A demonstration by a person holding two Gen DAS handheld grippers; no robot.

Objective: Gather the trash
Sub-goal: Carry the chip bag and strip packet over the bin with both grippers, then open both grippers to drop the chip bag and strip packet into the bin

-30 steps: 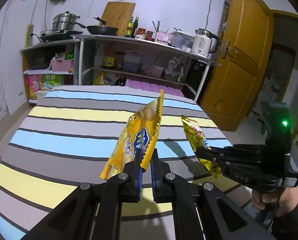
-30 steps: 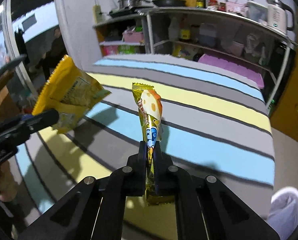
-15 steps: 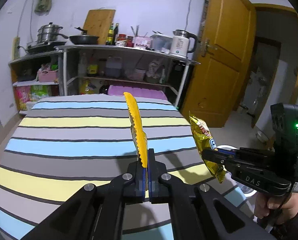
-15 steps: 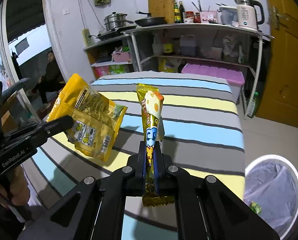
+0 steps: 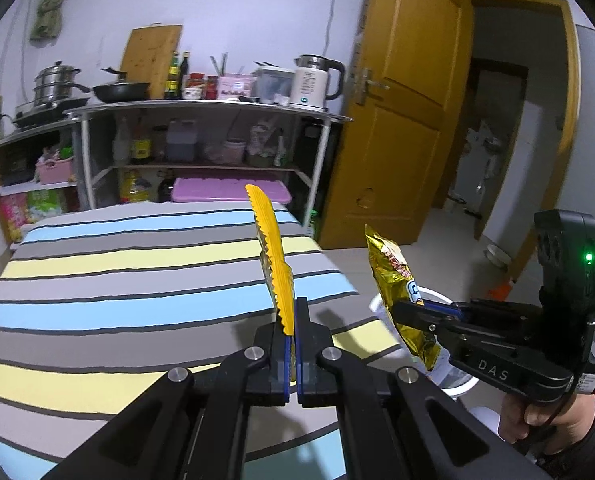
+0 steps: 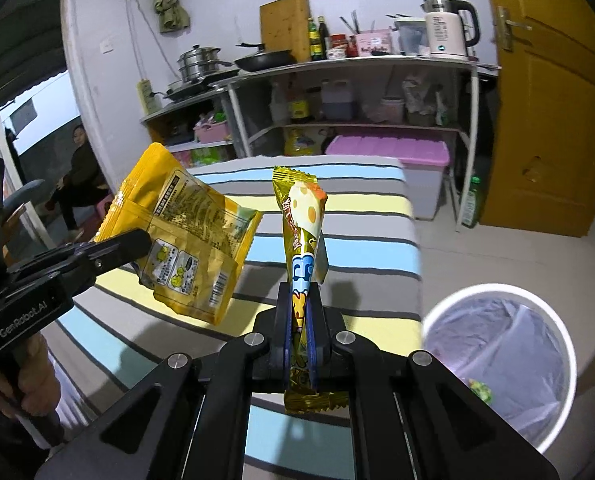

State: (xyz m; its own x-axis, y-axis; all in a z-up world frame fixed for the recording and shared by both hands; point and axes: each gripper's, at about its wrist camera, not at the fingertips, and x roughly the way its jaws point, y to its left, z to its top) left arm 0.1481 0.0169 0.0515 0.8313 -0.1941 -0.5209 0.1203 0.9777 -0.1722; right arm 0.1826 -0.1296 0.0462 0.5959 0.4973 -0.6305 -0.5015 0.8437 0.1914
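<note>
Left gripper: jaws clamped on a yellow snack bag, held edge-on and upright above the striped bedspread (printed back panel with barcode readable only from the right wrist view). Right gripper: jaws clamped on a narrow gold snack wrapper, standing upright, its lower end hanging below the pads. Both wrappers are lifted clear of the bed. Near right, on the floor beside the bed, a white trash bin with a clear liner; small green scraps lie inside. Farther off, a metal shelf rack carries a frying pan and an electric kettle; a yellow door stands open at far right.
</note>
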